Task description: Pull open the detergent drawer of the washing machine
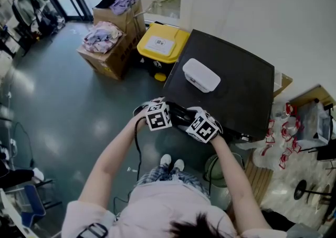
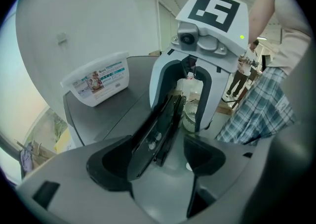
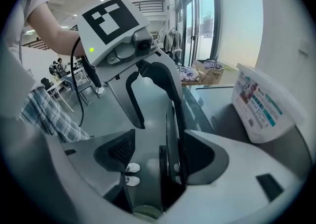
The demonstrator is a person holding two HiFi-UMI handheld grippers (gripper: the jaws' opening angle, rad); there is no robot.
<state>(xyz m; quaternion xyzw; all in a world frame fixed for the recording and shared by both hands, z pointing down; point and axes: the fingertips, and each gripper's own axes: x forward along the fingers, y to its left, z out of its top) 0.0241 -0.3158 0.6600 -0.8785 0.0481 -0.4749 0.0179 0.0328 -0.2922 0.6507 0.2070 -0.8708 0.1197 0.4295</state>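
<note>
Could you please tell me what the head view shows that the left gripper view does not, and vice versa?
Only the head view: the marker cube on the left tool, and the red-and-white clutter to the right of the machine. Only the left gripper view: the left tool's jaws standing apart with a dark panel between them, and people standing far off. Both: the white detergent box on the washing machine, and the right tool.
</note>
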